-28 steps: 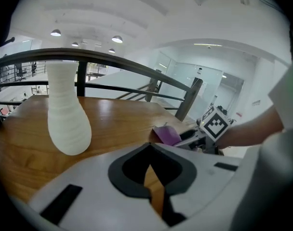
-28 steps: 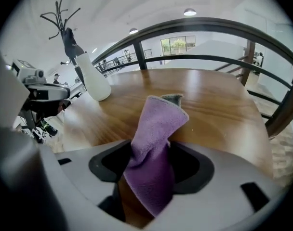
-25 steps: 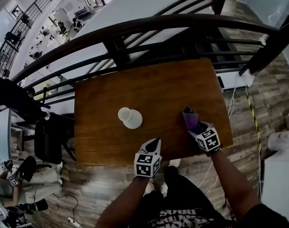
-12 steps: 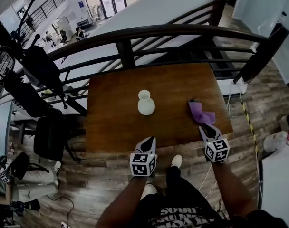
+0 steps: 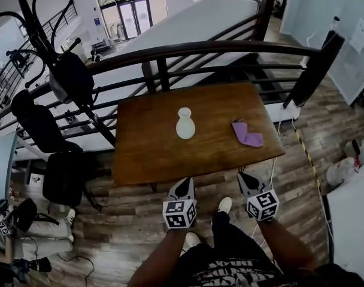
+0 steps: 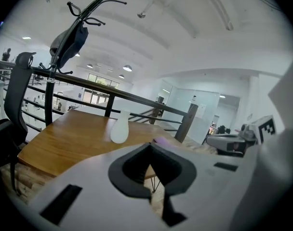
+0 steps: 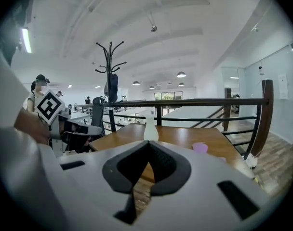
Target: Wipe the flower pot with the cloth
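Pulls both grippers back off the bench [image 5: 152, 157] toward the body. Takes the right gripper [image 5: 244, 179] away from the cloth [image 5: 248, 135], beside it a second ago, now well apart from it. Leaves the cloth loose on the bench's right side, flatter than before. Brings the right jaws together, just closing, with nothing between them. Moves the left gripper [image 5: 185, 186] from the bench's near edge out over the wooden floor [image 5: 134, 226]. Shows the bench farther off in the head view.

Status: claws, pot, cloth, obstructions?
Left claw shut, empty. Right claw just closed, empty. Flower pot upright on table; cloth lies apart, to its right. Nothing between.
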